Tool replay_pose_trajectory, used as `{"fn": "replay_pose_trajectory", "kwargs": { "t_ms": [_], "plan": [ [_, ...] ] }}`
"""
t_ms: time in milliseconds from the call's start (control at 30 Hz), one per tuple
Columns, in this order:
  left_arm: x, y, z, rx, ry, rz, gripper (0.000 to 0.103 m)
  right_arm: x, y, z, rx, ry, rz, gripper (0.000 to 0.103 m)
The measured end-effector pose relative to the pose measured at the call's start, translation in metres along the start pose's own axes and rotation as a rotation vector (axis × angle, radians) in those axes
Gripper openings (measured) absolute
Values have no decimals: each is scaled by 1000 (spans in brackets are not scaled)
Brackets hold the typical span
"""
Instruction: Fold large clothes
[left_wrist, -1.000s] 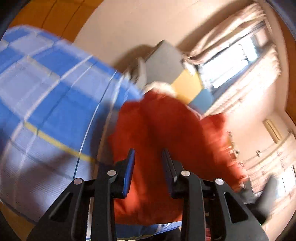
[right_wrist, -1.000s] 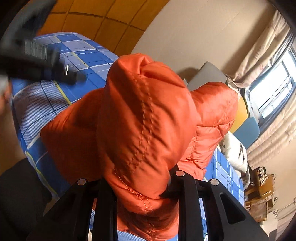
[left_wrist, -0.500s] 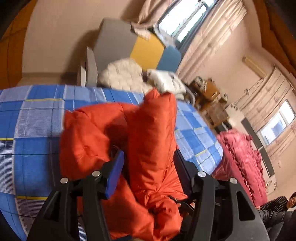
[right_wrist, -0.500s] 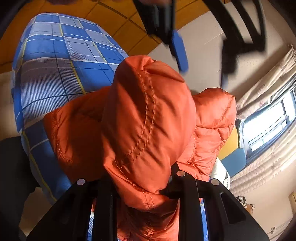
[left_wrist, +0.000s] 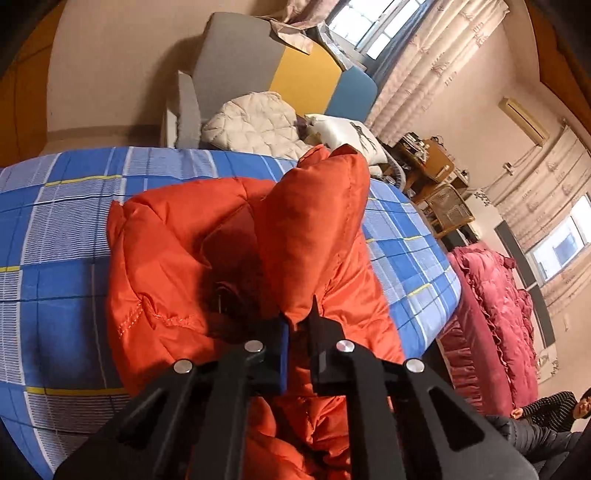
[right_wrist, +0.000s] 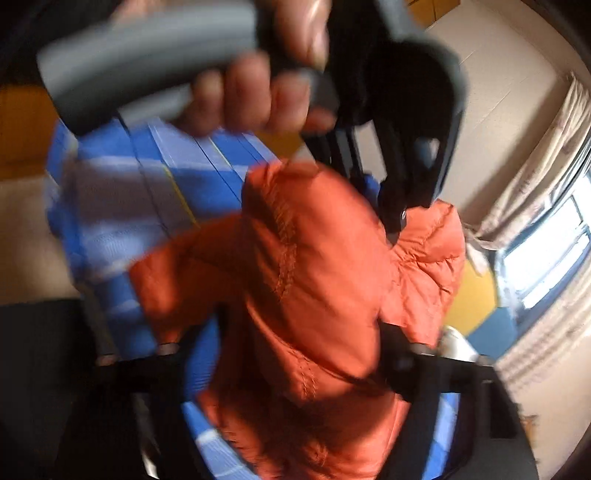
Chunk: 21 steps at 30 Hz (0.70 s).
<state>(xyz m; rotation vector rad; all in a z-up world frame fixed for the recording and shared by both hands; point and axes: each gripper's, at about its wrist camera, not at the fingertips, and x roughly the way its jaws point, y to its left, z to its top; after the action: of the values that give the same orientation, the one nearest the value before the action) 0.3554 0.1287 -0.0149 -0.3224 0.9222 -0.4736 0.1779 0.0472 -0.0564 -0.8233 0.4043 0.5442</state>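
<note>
Orange quilted puffer jacket (left_wrist: 207, 258), shiny shell, lies bunched on the bed, over a blue, white and yellow checked bedsheet (left_wrist: 48, 236). Part of it rises in a tall fold above the rest.

Left to right in the left wrist view: bare sheet, then the jacket's stitched hem edge, then the raised fold. Left gripper (left_wrist: 297, 328), black with a blue pad on one finger, has its jaws drawn narrow and pinching the base of that raised fold. Beyond the bed's far edge: a cream quilted garment (left_wrist: 255, 125) heaped on a grey, yellow and blue sofa (left_wrist: 258, 62), a white cushion just beside it. At right, beside the bed, a crimson ruffled quilt (left_wrist: 495, 317). A seated person in dark striped clothing (left_wrist: 550, 410) at the lower right corner.

Right wrist view is heavily motion-blurred. A hand (right_wrist: 258, 96) gripping the grey handle of the other gripper fills the top. Below it the jacket (right_wrist: 303, 295) billows up between the right gripper (right_wrist: 288, 354) fingers, which stand well apart; the cloth hides the tips, so whether the jaws grip it I cannot tell. Curtained window (right_wrist: 546, 258) at far right.
</note>
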Motion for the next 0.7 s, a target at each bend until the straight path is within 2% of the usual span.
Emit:
{"fn": "replay_pose_trajectory", "kwargs": {
  "t_ms": [133, 200, 333, 433, 500, 600, 700],
  "plan": [
    [-3, 9, -5, -20, -16, 11, 8, -29, -28, -1, 164, -26, 172, 88],
    [-5, 11, -9, -26, -24, 15, 8, -40, -54, -6, 299, -22, 273, 88],
    [-7, 12, -16, -40, -52, 45, 8, -45, -103, -27, 525, 7, 375, 88],
    [-9, 17, -25, -62, -82, 79, 8, -38, -132, -46, 699, 38, 375, 88],
    [-10, 18, -32, -81, -105, 109, 8, -30, -143, -52, 772, 68, 331, 88],
    [-10, 20, -41, -114, -135, 144, 8, -14, -158, -59, 824, 131, 274, 87],
    [-11, 21, -49, -135, -160, 186, 7, 10, -153, -64, 854, 188, 266, 79]
  ]
}}
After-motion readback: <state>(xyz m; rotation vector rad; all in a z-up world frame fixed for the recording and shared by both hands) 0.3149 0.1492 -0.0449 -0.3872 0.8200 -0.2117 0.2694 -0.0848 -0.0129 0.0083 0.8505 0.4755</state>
